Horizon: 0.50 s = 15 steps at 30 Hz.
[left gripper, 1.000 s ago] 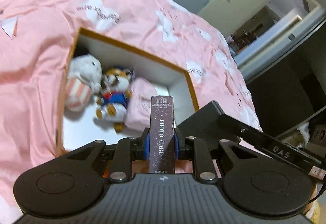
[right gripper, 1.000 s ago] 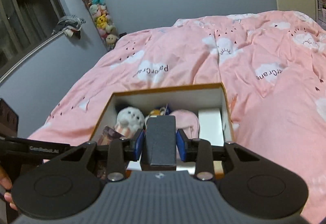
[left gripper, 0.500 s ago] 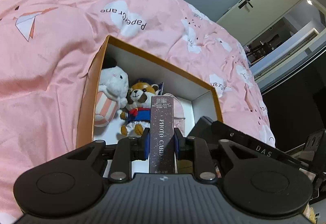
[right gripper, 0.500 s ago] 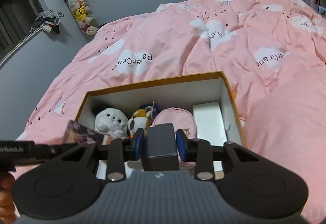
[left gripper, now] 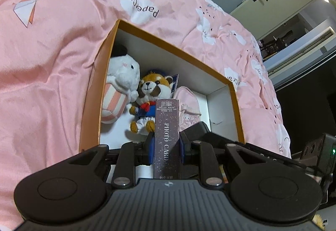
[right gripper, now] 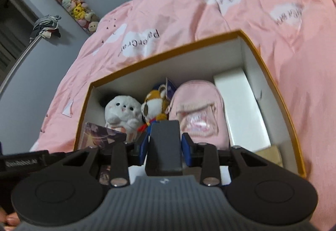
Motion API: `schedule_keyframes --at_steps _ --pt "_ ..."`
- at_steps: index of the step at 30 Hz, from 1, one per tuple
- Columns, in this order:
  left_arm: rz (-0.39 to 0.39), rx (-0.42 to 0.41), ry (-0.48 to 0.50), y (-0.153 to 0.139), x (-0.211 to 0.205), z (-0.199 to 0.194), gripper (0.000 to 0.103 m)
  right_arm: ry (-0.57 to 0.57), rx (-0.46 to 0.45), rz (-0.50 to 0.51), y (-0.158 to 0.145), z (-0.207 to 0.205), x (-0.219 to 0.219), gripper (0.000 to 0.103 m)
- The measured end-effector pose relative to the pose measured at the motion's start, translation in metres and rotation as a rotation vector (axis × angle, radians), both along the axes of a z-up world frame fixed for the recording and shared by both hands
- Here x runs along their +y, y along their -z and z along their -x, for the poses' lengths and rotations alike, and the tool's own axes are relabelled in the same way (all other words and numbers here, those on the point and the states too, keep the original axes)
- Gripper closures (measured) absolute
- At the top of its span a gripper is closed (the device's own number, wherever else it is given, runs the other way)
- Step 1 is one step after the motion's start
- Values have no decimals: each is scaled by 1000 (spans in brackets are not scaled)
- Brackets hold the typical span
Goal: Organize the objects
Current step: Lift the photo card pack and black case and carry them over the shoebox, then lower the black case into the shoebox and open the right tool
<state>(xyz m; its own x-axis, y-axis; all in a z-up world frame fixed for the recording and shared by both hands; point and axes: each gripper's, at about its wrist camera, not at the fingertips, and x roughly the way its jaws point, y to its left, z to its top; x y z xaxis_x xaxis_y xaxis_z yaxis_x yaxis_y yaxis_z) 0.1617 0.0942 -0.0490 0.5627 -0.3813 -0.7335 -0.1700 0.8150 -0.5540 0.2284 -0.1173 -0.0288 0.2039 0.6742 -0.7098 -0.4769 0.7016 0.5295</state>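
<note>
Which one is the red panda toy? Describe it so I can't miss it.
On the pink bedspread sits an open orange box. Inside, at its far end, three soft things lie in a row; the red panda toy is the middle one, between the white plush and the pink pouch. Only it has orange-brown fur and a red neckerchief.

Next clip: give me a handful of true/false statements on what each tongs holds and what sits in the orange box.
1. The left tongs grip a PHOTO CARD box. True.
2. The right tongs are empty. False: they clamp a dark grey block.
3. The white plush lies inside the orange box. True.
4. The pink pouch lies on the bedspread. False: it is in the box, beside the red panda plush.
</note>
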Motion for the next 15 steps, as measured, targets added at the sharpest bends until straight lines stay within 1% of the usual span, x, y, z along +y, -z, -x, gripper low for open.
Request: schedule_keyframes --at_steps 2,4,8,10,13,15 --pt "3 5 4 2 1 0 78 -26 67 20 5 -5 -2 67" --pt "1 9 4 2 1 1 78 -60 122 64 12 -9 -1 67" --pt "2 17 1 3 2 -1 78 -100 150 102 15 -16 5 68" --pt "3 21 1 3 2 -1 78 -135 142 151 15 -17 12 68" --pt "6 27 2 5 2 -3 78 -176 143 225 24 -21 21 68" --pt "9 30 4 5 2 -3 78 -183 150 246 28 -25 22 67"
